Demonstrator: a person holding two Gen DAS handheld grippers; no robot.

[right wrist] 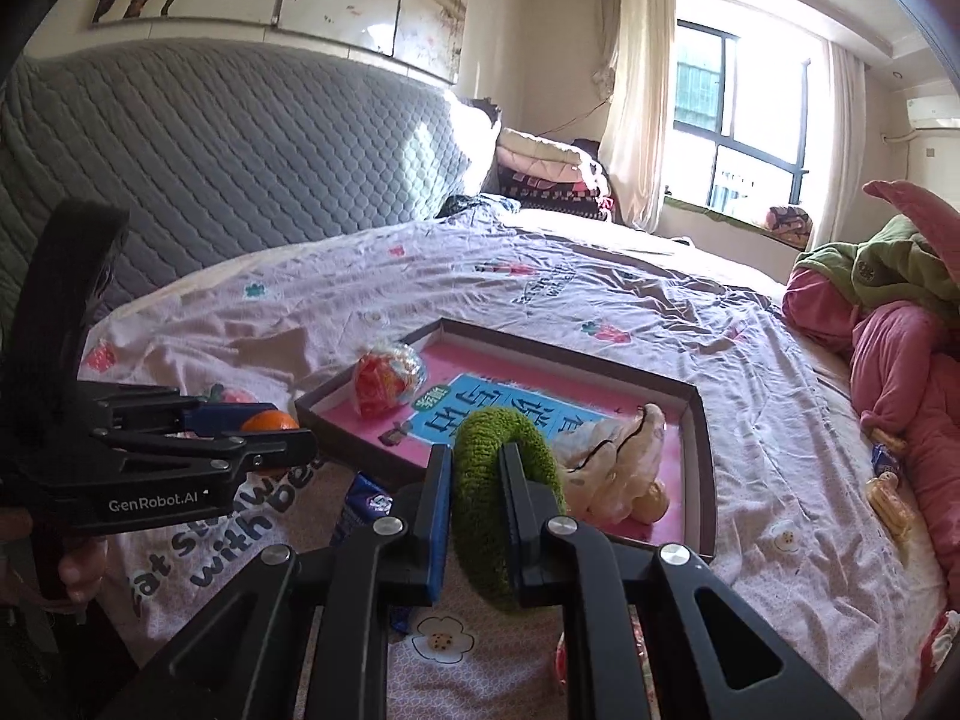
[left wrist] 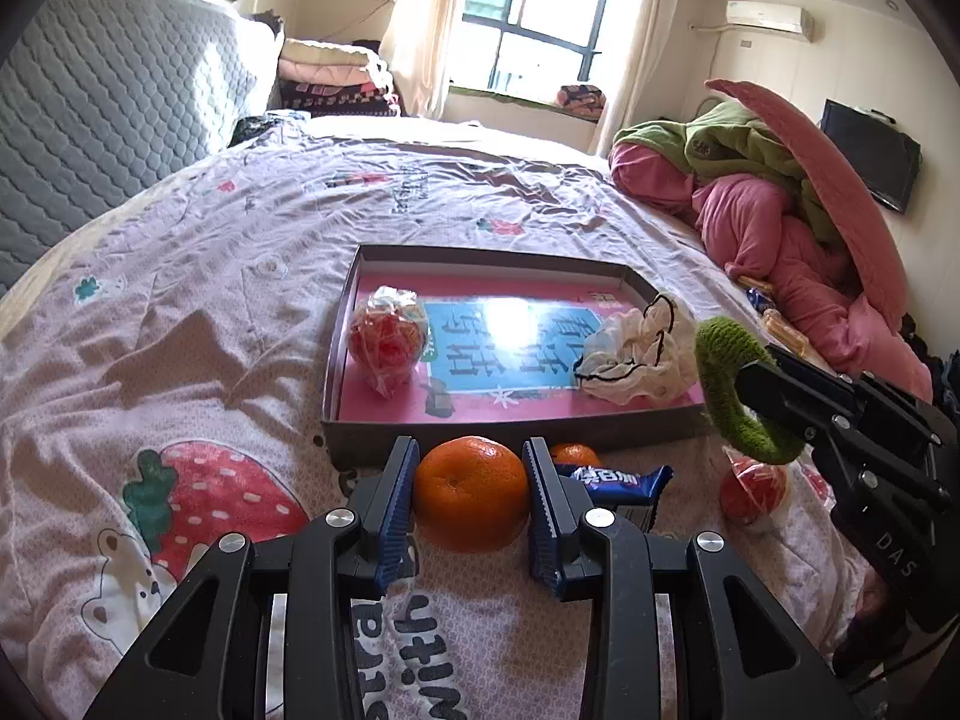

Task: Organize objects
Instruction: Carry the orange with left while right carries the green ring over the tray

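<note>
A shallow box lid with a pink and blue inside (left wrist: 636, 420) (right wrist: 699, 450) lies on the bed. In it are a red wrapped ball (left wrist: 387, 342) (right wrist: 384, 381) and a white crumpled bag (left wrist: 639, 357) (right wrist: 612, 456). My left gripper (left wrist: 471, 498) (right wrist: 273, 429) is shut on an orange (left wrist: 471, 492) (right wrist: 270, 422) just before the lid's near edge. My right gripper (right wrist: 477, 510) (left wrist: 747, 387) is shut on a green knitted ring (right wrist: 498, 480) (left wrist: 735, 390) and holds it above the lid's near right corner.
A second orange (left wrist: 575, 453), a blue snack packet (left wrist: 618, 483) (right wrist: 366, 504) and another red wrapped ball (left wrist: 753, 489) lie on the sheet near the lid. Pink and green bedding (left wrist: 774, 210) (right wrist: 894, 330) is piled on the right. Small snacks (right wrist: 888, 498) lie beside it.
</note>
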